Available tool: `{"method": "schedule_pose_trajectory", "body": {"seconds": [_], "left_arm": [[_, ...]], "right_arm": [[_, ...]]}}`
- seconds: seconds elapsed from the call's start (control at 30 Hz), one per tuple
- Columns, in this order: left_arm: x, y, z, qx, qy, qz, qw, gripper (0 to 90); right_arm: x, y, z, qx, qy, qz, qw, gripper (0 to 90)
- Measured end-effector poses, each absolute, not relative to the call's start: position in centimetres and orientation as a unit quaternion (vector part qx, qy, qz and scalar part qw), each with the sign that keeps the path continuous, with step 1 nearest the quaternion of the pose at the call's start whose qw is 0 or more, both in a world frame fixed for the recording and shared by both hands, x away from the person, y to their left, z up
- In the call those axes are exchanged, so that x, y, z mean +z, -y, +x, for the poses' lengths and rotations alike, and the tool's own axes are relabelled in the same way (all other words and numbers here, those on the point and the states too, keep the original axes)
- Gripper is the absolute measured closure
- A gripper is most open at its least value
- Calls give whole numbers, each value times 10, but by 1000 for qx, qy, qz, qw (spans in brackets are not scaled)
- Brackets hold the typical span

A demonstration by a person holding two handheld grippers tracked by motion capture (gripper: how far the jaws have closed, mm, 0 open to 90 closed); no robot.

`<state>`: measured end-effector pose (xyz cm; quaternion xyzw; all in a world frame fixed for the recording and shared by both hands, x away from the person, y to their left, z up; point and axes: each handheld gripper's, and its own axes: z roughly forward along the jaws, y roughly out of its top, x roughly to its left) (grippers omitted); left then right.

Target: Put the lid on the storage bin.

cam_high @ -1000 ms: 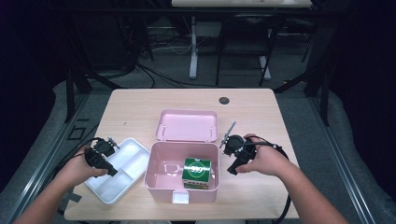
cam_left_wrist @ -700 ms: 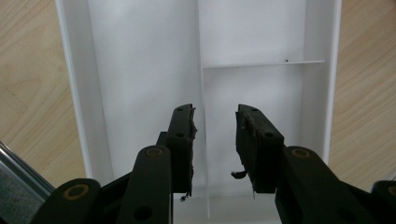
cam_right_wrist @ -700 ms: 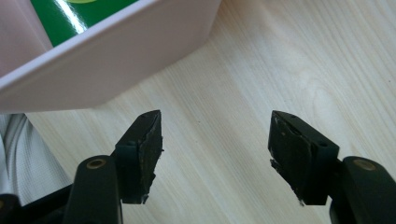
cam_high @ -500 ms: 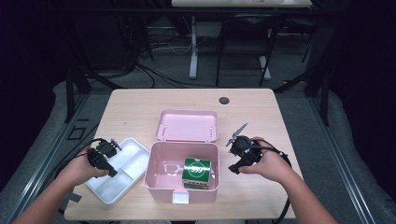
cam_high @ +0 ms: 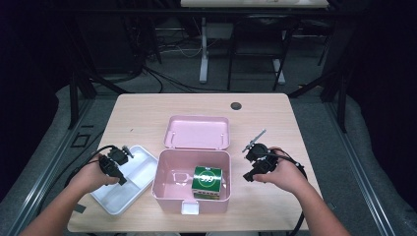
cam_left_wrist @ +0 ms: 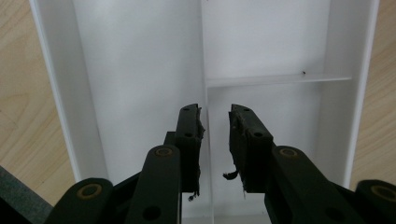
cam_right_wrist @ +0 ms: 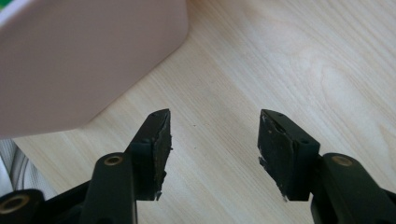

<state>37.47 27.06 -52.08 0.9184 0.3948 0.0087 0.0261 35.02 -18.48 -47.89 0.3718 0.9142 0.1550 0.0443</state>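
While the pink box (cam_high: 191, 183) holds a green carton (cam_high: 206, 181), the left hand-held gripper (cam_left_wrist: 215, 122), narrowing, straddles the white tray's (cam_high: 119, 196) divider.

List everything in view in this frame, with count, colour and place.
table: 1, light wood, centre of the high view.
box: 1, pink, open, front middle of the table; its lid lies back behind it.
carton: 1, green with a white ring, inside the box, right side.
tray: 1, white, divided into compartments, left of the box.
hole: 1, dark, round, far side of the tabletop.
desk legs and cables: several, dark or white, on the floor beyond the table.
left gripper: 1, black, over the tray, fingers astride a divider with a narrow gap, just been closing.
right gripper: 1, black, over bare table right of the box, fingers apart, nothing between, just been closing.
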Motion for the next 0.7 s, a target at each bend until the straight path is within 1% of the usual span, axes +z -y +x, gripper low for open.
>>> {"method": "schedule_pose_trajectory", "body": {"seconds": [0.17,0.27,0.7], "left_arm": [[-526,-270,378,13,-396,918,23,747],[-528,-269,379,11,-395,918,18,761],[-538,-265,384,0,-396,918,5,821]], "right_arm": [[-482,186,350,148,-906,394,46,461],[-485,186,350,155,-898,408,54,464],[-490,186,350,163,-885,434,42,470]]}}
